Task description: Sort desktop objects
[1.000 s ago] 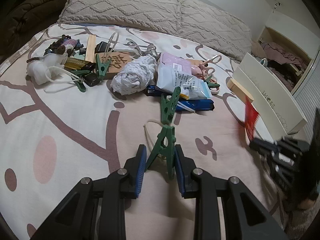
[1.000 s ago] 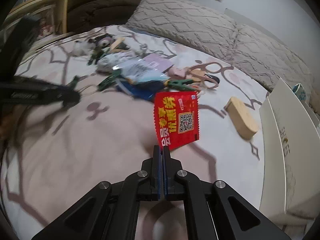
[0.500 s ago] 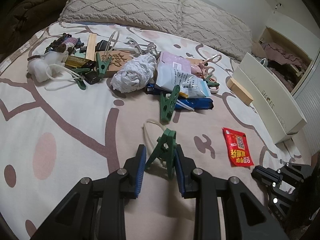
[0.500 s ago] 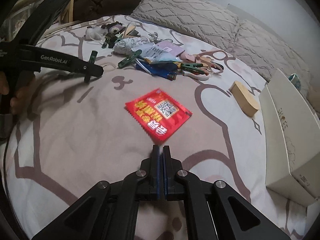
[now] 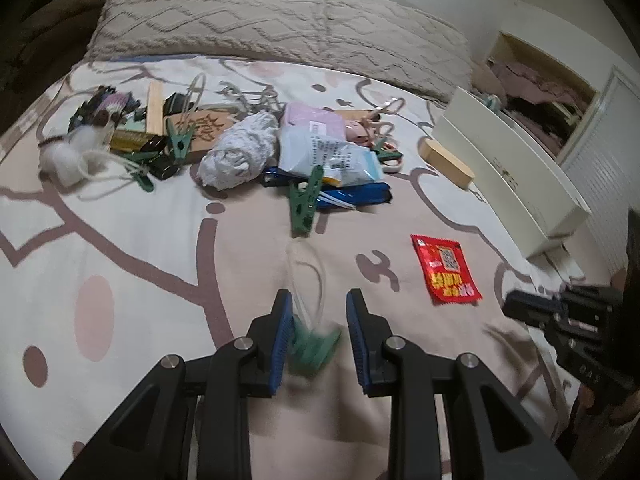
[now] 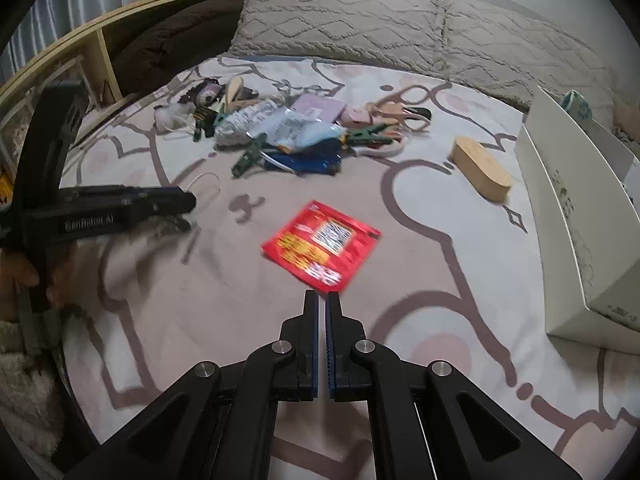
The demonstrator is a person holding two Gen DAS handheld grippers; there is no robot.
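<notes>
A green clothespin (image 5: 314, 350), blurred, sits low between the blue pads of my left gripper (image 5: 320, 300), which is shut on it. In the right wrist view the left gripper (image 6: 188, 200) hovers over the bed with the clothespin (image 6: 176, 224) dark under its tips. A red snack packet (image 5: 446, 268) lies flat on the bedsheet. It lies just ahead of my right gripper (image 6: 323, 296), which is shut and holds nothing. The red packet (image 6: 320, 246) does not touch those fingers. My right gripper (image 5: 508, 306) also shows at the right edge of the left wrist view.
A heap of things lies further up the bed: a second green clothespin (image 5: 306, 200), a crumpled white cloth (image 5: 240, 152), plastic pouches (image 5: 332, 156), scissors (image 6: 404, 110). A wooden block (image 5: 446, 164) and a white box (image 5: 508, 184) lie right. Pillows (image 5: 260, 16) line the head.
My right gripper held the red packet a second ago; the packet now lies on the sheet and the gripper has drawn back. The clothespin in my left gripper has tipped from upright to low.
</notes>
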